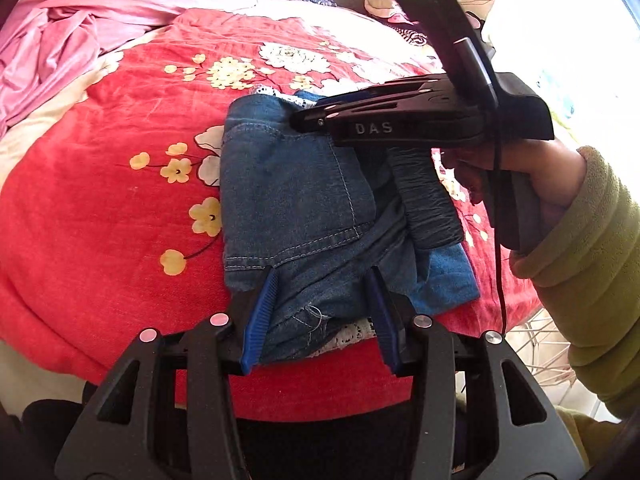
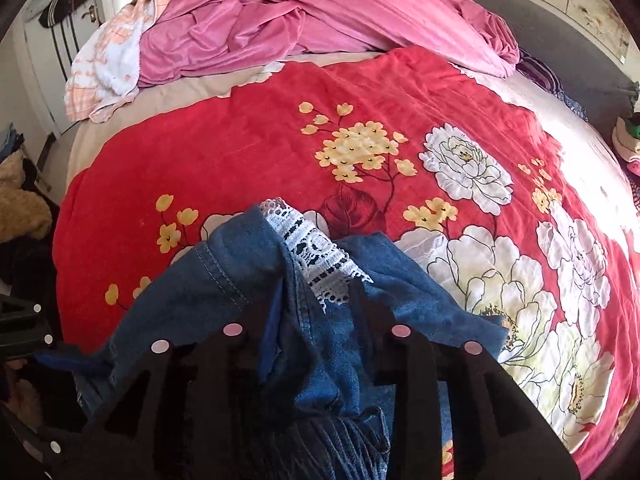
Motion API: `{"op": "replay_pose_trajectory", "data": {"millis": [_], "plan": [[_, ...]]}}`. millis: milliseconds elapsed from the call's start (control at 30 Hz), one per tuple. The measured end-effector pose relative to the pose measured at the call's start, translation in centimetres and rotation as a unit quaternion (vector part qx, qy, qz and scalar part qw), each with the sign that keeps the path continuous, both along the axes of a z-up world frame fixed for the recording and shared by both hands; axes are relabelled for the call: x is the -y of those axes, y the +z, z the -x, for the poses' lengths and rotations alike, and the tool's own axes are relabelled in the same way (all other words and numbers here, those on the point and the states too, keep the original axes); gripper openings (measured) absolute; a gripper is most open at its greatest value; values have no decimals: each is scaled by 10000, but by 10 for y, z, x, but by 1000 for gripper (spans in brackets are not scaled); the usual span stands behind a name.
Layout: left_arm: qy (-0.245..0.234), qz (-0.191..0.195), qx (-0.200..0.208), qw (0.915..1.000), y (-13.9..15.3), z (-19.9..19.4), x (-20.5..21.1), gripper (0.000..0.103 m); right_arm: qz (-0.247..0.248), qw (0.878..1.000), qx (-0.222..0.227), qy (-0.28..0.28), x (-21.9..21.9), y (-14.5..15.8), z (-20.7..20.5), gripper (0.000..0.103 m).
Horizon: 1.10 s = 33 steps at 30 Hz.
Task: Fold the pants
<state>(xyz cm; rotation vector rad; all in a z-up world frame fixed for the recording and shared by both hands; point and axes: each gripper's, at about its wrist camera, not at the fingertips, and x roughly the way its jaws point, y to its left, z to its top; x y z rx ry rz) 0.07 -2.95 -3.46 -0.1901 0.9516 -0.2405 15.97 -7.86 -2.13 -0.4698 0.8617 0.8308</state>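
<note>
The blue denim pants (image 1: 296, 208) with white lace trim lie folded in a compact bundle on the red floral blanket (image 1: 100, 216). My left gripper (image 1: 320, 288) has its blue-padded jaws apart, straddling the near edge of the bundle. My right gripper (image 1: 316, 118) lies over the bundle's far right part, held by a hand in a green sleeve. In the right wrist view the pants (image 2: 332, 344) and lace (image 2: 316, 256) bunch between the right gripper's (image 2: 316, 300) fingers, which stand apart around the cloth.
A crumpled pink sheet (image 2: 288, 20) and a white and orange towel (image 2: 108, 68) lie at the far side of the bed. A grey headboard (image 2: 560, 36) runs along the back right. Clothes pile beside the bed at left (image 2: 20, 200).
</note>
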Motion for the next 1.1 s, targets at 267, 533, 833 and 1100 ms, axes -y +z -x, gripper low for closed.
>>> {"op": "replay_pose_trajectory", "data": {"millis": [267,533,833,1100], "plan": [[-10,36,-16,10000,0,0,0,40,-849,9948,73,-553,45,35,13,79],[-33,47,-17,10000,0,1,0,44,-1385,9847,-70,-1052,104,52,30,79],[-84,-17,-28,10000,1,8,3,45,-1605,9770,5,-1402,133,55,52,97],[-100,-64,19,9999,9,20,7,46,-1598,9782,-10,-1325,129,57,62,97]]}}
